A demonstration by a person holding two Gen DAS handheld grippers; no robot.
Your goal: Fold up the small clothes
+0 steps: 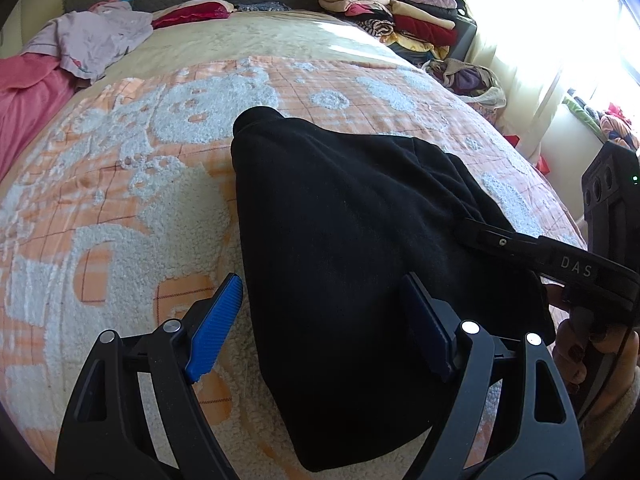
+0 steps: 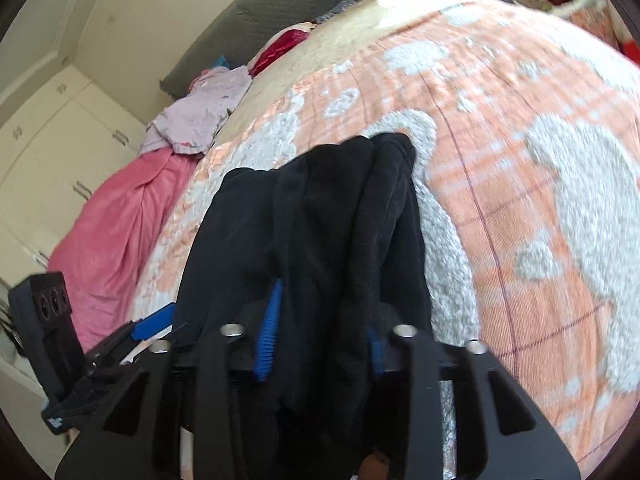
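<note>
A black garment (image 1: 352, 248) lies on the orange and white blanket (image 1: 120, 184) of a bed. My left gripper (image 1: 324, 324) is open, its blue pads (image 1: 216, 328) astride the garment's near left edge, one pad on the blanket, the other over the cloth. My right gripper (image 2: 320, 340) is shut on a bunched fold of the black garment (image 2: 320, 220), which drapes over its fingers. In the left wrist view the right gripper (image 1: 480, 236) reaches in from the right onto the garment's right edge.
A lilac garment (image 1: 92, 40) and a pink cloth (image 1: 28, 96) lie at the bed's far left. Stacks of folded clothes (image 1: 392, 12) sit at the far right, with a basket of clothes (image 1: 472, 76) beside the bed. White cupboards (image 2: 52, 140) stand beyond.
</note>
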